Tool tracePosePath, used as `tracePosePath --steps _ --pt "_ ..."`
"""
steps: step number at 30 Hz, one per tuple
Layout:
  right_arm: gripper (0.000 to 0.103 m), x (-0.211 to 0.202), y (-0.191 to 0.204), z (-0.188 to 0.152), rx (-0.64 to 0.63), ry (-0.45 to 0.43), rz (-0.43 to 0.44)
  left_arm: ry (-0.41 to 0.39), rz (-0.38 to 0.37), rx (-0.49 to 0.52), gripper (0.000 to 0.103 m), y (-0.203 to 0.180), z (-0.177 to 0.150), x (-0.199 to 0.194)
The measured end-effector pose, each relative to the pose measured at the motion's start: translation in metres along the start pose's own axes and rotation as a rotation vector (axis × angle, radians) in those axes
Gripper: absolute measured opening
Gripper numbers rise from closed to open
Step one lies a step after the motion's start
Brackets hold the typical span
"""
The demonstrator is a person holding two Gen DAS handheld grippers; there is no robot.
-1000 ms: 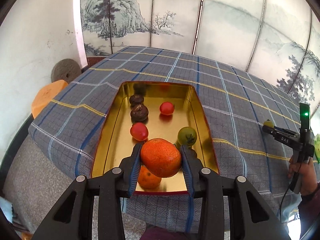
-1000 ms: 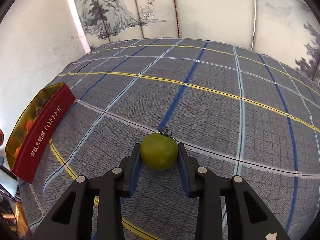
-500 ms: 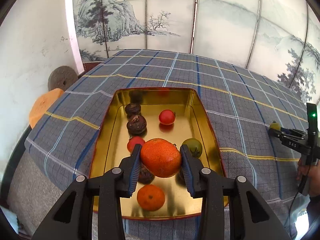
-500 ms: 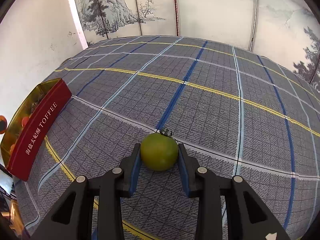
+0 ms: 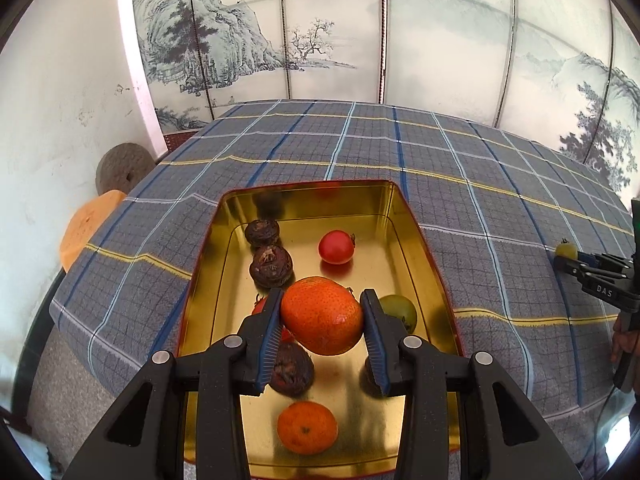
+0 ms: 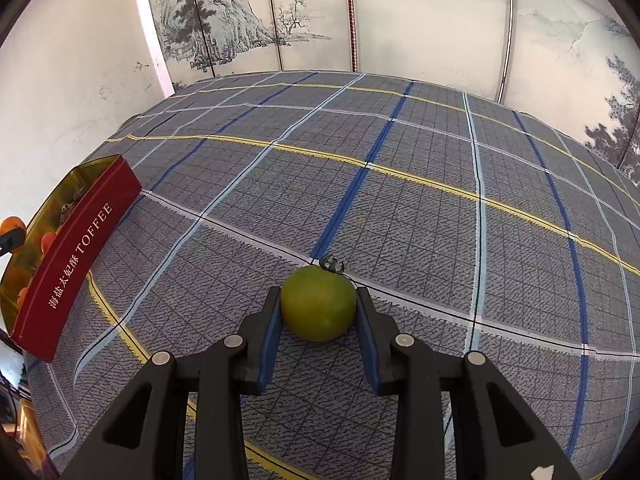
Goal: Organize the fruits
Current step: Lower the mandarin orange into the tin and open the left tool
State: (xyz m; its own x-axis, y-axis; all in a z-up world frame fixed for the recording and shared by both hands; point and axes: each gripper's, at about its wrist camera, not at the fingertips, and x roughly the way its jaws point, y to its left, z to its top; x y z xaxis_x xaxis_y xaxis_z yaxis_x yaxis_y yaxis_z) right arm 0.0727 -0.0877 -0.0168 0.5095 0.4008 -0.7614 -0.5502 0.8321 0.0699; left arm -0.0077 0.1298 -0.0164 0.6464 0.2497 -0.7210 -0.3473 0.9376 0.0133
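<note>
Facing left gripper (image 5: pixel 322 320): orange (image 5: pixel 322 314); right gripper (image 6: pixel 318 312): green tomato (image 6: pixel 318 304)

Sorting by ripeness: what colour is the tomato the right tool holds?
Green tomato, clearest in the right wrist view.

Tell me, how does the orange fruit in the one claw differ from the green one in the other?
The orange is bright orange with dimpled skin; the green tomato is smooth, with a dried stem. The orange hangs above the gold tin; the tomato is over the plaid tablecloth, away from the tin. Both are round and clamped between gripper fingers.
</note>
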Motion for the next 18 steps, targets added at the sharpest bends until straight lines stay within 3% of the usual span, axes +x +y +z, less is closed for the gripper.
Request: tracePosePath --steps 18 --pt "0.032 0.0 0.0 0.0 -0.001 0.0 -0.001 0.019 0.051 0.056 0.04 -0.004 0.015 0.024"
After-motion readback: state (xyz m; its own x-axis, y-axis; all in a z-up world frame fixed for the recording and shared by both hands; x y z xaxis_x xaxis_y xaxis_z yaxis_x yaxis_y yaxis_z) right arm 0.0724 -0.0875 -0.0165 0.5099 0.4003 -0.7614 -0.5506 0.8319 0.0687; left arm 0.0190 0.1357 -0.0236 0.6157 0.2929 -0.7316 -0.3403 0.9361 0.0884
